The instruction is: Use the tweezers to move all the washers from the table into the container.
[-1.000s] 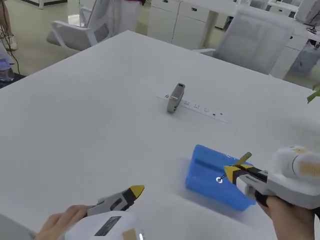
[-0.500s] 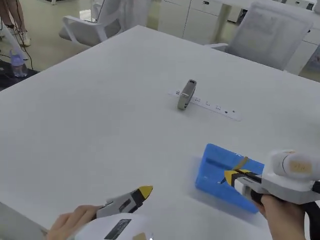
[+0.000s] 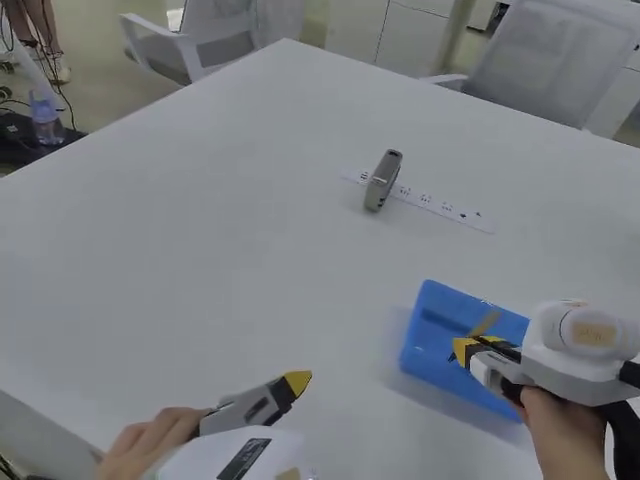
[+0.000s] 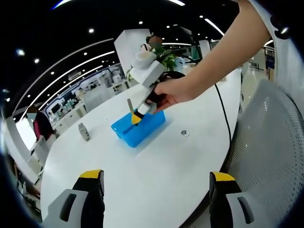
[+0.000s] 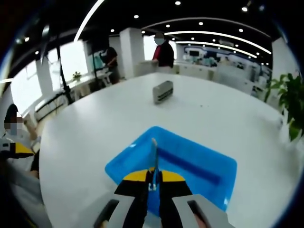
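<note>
The blue container [image 3: 440, 335] sits on the white table [image 3: 200, 250] at the front right. My right gripper [image 3: 465, 350] hovers over it, shut on the thin tweezers [image 3: 484, 325], which point into the container [image 5: 199, 161] in the right gripper view [image 5: 153, 178]. I see nothing at the tip of the tweezers [image 5: 153, 149]. A single washer [image 4: 185, 133] lies on the table beside the container [image 4: 142, 130] in the left gripper view. My left gripper [image 3: 285, 390] rests low at the front left, its jaws wide apart and empty [image 4: 156, 190].
A small grey block [image 3: 382, 180] stands on edge by a flat white power strip [image 3: 435, 207] mid-table. White chairs [image 3: 540, 60] and cabinets stand beyond the far edge. People stand in the room behind [image 5: 164, 50].
The head camera has shifted, so the scene sits a little differently. A washer seen at the tweezers' tip over the container a second ago is no longer seen there. The left gripper has held still.
</note>
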Demonstrator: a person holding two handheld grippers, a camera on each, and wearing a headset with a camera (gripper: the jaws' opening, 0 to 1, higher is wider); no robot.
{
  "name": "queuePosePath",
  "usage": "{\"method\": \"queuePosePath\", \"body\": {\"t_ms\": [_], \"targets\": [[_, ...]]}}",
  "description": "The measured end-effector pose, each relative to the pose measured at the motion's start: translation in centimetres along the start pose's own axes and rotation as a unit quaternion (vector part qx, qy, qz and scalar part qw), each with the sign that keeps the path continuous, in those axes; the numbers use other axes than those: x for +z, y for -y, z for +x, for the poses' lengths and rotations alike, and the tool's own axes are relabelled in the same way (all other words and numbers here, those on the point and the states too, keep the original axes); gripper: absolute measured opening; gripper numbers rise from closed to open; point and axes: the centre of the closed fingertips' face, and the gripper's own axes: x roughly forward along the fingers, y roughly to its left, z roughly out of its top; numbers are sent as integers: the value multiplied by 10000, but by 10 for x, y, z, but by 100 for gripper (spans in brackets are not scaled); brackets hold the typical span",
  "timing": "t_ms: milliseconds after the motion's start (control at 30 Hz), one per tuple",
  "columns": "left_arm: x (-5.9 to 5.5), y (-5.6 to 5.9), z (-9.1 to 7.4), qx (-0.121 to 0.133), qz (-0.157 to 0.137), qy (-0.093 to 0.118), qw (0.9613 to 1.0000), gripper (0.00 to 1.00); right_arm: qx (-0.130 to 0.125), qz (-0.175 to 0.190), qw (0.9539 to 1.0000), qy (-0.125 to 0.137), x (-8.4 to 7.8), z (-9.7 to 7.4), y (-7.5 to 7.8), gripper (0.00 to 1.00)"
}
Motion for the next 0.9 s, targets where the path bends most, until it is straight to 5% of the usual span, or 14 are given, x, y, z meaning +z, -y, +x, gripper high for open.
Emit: {"method": "queuePosePath", "body": {"t_ms": [200, 500, 900], "targets": [[0, 0, 0, 2, 20, -8, 10000, 93, -78, -182, 9998, 50, -4, -1, 0, 4], [1, -1, -1, 49, 67, 0, 10000, 93, 3, 125, 9999, -73, 0, -5, -2, 4], [-1, -1, 0, 70, 171, -25, 9998, 93, 82, 307, 9970, 706, 31, -75, -6, 5]]}}
